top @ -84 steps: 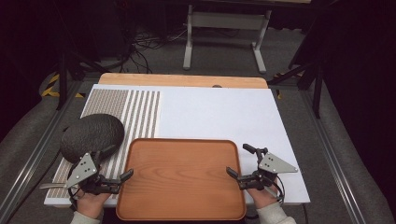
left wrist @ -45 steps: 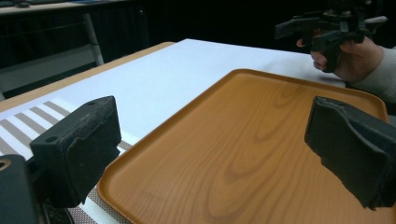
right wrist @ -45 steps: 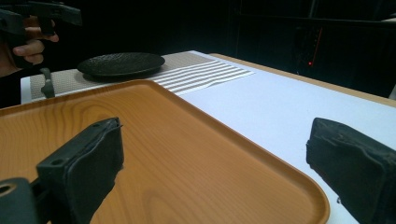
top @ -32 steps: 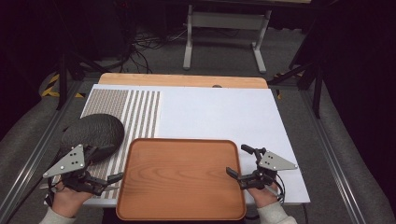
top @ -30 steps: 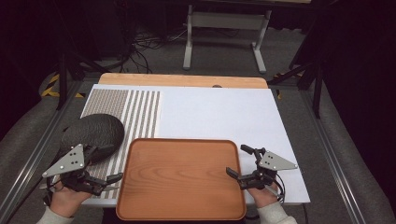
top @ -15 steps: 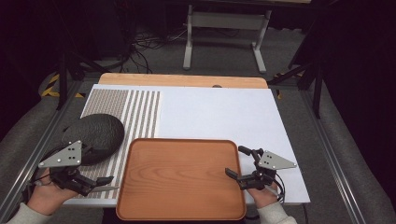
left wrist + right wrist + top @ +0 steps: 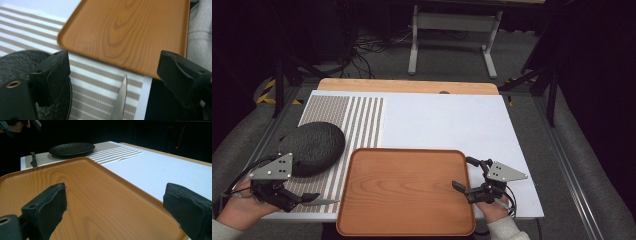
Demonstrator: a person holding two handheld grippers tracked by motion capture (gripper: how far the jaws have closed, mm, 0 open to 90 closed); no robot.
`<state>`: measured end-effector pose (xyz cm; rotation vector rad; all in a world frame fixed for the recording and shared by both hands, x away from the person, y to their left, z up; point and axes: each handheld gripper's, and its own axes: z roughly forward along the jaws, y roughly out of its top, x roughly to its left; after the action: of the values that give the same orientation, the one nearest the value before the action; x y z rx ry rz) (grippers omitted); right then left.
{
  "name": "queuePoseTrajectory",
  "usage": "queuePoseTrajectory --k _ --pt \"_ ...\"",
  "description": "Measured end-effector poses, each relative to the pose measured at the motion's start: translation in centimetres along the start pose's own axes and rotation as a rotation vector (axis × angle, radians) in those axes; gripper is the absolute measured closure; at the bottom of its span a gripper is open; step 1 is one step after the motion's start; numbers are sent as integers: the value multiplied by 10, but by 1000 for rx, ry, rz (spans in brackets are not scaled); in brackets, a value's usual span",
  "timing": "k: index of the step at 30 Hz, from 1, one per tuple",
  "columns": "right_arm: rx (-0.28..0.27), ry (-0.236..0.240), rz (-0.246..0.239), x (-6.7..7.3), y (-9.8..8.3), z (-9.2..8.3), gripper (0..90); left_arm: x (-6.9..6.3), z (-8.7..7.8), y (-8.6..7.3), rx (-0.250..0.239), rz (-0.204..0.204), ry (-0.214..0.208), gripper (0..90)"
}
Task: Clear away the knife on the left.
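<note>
**Both tongs open at the tray: get even bites before you lift**

Your right gripper (image 7: 464, 174) sits at the tray's right rim with its jaws spread apart and nothing clamped. In the right gripper view one jaw hangs over the tray floor and the other past the rim. Your left gripper (image 7: 312, 199) is also spread wide and empty. It sits just off the tray's near-left corner, clear of the rim. A thin silvery strip (image 7: 122, 95) shows between its jaws; you cannot tell what it is.

The wooden tray (image 7: 407, 150) lies empty at your edge of the table. Left of the tray a dark plate (image 7: 312, 147) rests on the striped mat (image 7: 362, 115), and beyond the tray is the white mat (image 7: 442, 120).

The step looks like taking the tray by both sides. Bring the left jaws square onto the left rim, opposite the right gripper. Slide one jaw under the lip and one over it. Close both together, then raise the tray level so that it does not tip or scrape the plate.
</note>
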<state>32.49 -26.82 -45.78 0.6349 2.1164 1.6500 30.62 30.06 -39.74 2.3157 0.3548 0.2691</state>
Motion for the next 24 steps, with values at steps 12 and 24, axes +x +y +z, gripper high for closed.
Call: queuePoseTrajectory --k 12,24 --pt "2 -3 3 -1 0 -1 55 -1 1 -5 144 59 -14 150" --pt "2 3 3 0 0 0 58 -1 4 -10 289 113 -73 199"
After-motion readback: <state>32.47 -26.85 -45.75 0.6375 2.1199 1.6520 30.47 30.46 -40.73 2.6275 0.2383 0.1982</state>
